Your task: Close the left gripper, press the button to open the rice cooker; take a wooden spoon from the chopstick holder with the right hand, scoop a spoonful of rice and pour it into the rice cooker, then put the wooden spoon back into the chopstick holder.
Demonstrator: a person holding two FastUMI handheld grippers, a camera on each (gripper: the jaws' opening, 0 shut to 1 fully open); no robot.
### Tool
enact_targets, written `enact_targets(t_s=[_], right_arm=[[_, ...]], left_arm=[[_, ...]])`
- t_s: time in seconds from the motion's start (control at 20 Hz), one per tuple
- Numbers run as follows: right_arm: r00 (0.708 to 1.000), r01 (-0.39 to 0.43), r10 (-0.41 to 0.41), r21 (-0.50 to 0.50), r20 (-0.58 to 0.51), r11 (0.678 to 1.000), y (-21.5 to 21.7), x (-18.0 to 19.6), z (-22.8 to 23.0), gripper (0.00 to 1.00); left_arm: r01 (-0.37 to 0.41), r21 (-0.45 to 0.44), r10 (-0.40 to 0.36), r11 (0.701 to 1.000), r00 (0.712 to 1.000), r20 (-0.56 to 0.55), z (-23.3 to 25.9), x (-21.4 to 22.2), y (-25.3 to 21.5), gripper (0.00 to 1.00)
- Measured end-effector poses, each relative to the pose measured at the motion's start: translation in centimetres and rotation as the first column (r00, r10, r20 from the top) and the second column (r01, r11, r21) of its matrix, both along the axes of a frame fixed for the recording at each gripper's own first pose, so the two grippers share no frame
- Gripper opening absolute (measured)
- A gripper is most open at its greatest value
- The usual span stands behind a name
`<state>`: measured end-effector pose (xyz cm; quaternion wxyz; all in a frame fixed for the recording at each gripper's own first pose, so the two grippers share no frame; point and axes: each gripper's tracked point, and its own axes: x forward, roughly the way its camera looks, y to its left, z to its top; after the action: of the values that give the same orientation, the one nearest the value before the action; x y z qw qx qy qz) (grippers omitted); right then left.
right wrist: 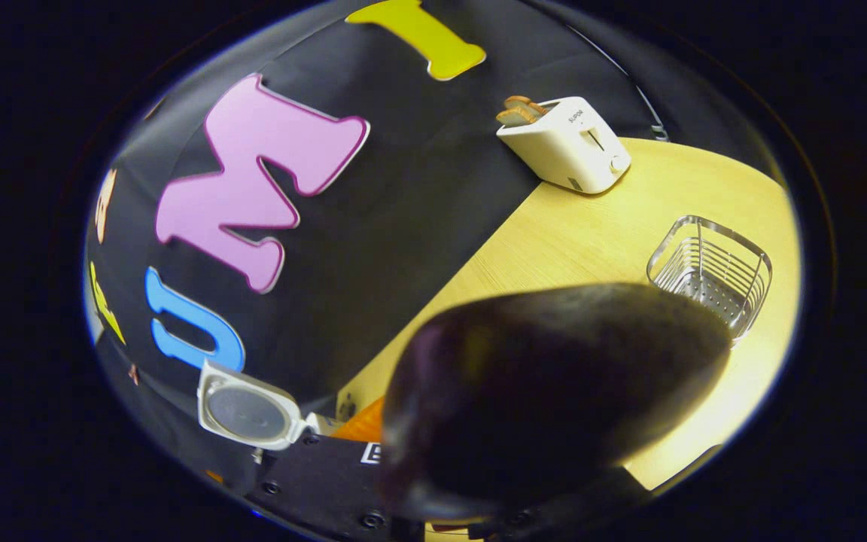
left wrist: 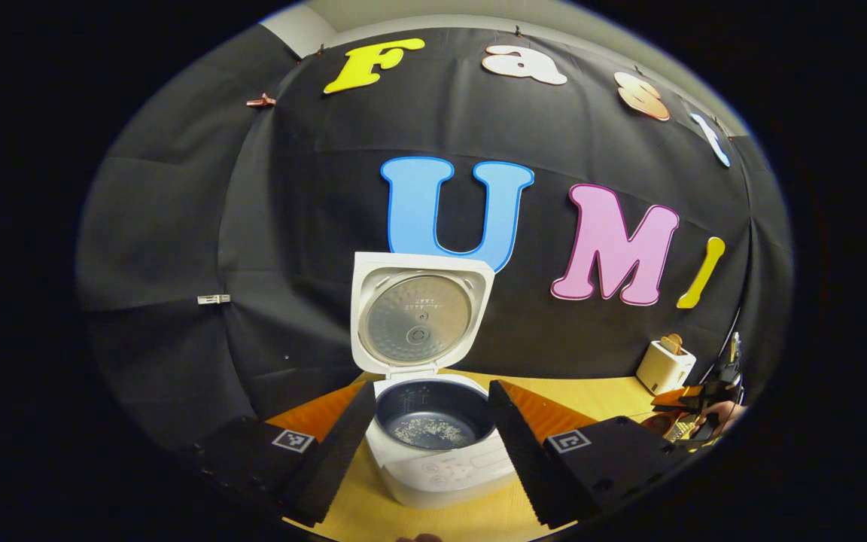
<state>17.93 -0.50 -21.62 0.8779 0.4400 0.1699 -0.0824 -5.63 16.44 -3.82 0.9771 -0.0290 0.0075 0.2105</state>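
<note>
The white rice cooker (left wrist: 441, 474) stands on the table with its lid (left wrist: 418, 316) raised upright. A thin layer of rice (left wrist: 430, 430) lies in its dark inner pot. My left gripper (left wrist: 432, 385) is open, its fingers flanking the cooker without touching it. In the right gripper view, the dark bowl of the wooden spoon (right wrist: 554, 391) looms close to the camera and covers most of my right gripper; one finger (right wrist: 358, 425) shows beside it. The wire chopstick holder (right wrist: 712, 271) stands just past the spoon. The cooker lid (right wrist: 245, 410) shows at the lower left.
A white toaster (right wrist: 565, 143) with bread in it stands at the back of the wooden table (right wrist: 591, 233), against the black cloth wall. It appears again as the toaster (left wrist: 663, 366) at right, with the right gripper (left wrist: 704, 403) and a hand in front of it.
</note>
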Motion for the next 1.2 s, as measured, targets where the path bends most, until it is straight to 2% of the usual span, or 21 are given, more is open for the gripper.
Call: enact_targets(t_s=[0.25,0.55,0.6,0.75,1.0,1.15,1.2], right_arm=[[0.999,-0.008,0.003,0.099,0.050,0.995,2.4,2.0,4.9,0.14],[0.985,-0.124,0.106,0.130,0.138,0.984,11.2,7.0,11.3,0.14],[0.982,-0.144,0.125,0.132,0.144,0.981,12.9,7.9,11.8,0.14],[0.973,-0.199,0.178,0.141,0.149,0.970,18.1,10.5,12.6,0.14],[0.950,-0.293,0.278,0.097,0.140,0.951,26.4,12.8,11.8,0.15],[0.934,-0.338,0.333,0.016,0.130,0.941,30.2,13.8,10.5,0.15],[0.928,-0.350,0.350,-0.023,0.125,0.937,31.2,14.2,10.1,0.15]], left_arm=[[-0.004,0.029,0.004,1.000,1.000,0.004,-0.1,-0.2,-0.3,0.96],[0.000,0.076,0.000,0.997,1.000,-0.002,-0.5,-1.1,-0.5,0.94],[0.001,0.080,-0.001,0.997,1.000,-0.004,-0.6,-1.2,-0.5,0.96],[0.002,0.080,-0.002,0.997,1.000,-0.003,-0.9,-1.6,-0.4,0.96],[-0.012,0.046,0.012,0.999,1.000,0.008,-1.4,-2.4,0.5,0.96],[-0.025,0.017,0.025,1.000,0.999,0.023,-1.7,-2.9,1.2,0.94],[-0.032,0.011,0.032,0.999,0.999,0.025,-1.9,-3.2,1.5,0.96]])
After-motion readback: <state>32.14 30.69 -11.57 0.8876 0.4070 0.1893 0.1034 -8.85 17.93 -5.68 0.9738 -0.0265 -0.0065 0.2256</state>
